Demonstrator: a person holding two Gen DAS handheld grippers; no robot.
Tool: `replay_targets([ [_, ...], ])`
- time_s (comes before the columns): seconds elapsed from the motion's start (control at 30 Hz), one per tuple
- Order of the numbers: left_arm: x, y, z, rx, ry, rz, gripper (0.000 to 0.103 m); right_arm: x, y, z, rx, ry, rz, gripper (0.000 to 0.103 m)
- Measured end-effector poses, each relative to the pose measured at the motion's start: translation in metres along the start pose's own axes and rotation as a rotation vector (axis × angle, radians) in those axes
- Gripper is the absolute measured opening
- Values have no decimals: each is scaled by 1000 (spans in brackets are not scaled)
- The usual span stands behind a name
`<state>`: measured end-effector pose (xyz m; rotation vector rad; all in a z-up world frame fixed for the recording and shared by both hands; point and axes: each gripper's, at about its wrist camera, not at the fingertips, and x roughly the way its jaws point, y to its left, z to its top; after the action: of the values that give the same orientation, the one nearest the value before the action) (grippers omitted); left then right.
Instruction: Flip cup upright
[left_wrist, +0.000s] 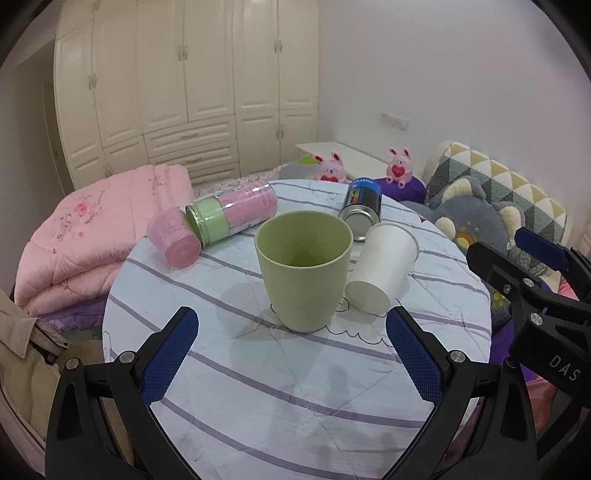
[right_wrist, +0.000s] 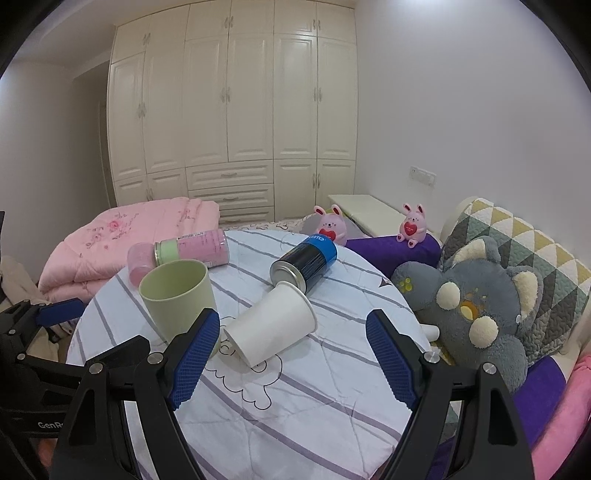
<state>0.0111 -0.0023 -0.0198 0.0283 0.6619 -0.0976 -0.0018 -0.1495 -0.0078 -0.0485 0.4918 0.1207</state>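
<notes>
**Green cup upright, white cup on its side**

Left wrist view: my left tool hangs with fingers apart, holding nothing. The green cup stands upright at 12 o'clock on the striped desk; the white cup lies tipped just beside it at 1 o'clock.

Right wrist view: my right tool is spread wide and empty, the white cup lying at 12 o'clock, its mouth against a blue can. The green cup stands at 10 o'clock.

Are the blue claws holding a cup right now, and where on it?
No, nothing is held. The left gripper and the right gripper are both open, short of the upright green cup and the tipped white cup.
</notes>
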Motion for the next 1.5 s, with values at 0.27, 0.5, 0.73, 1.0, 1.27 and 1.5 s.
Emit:
replay_targets([
  [0.27, -5, 1, 1, 4, -45, 16, 103, -2, -3, 0, 3, -6, -15, 83],
  [0.5, -11, -2, 3, 11, -80, 15, 103, -6, -4, 0, -1, -15, -16, 83],
  [0.73, -18, -7, 5, 19, -124, 15, 103, -13, -6, 1, -6, -50, -12, 83],
  [1.0, -26, -7, 7, 15, -170, 13, 103, -20, -5, 2, -13, -93, -16, 83],
  [1.27, -31, -4, 7, 1, -209, 1, 103, -27, -2, 2, -32, -137, -31, 83],
  [1.5, -37, -2, 8, -20, -262, -35, 103, -36, 1, 3, -47, -194, -49, 83],
])
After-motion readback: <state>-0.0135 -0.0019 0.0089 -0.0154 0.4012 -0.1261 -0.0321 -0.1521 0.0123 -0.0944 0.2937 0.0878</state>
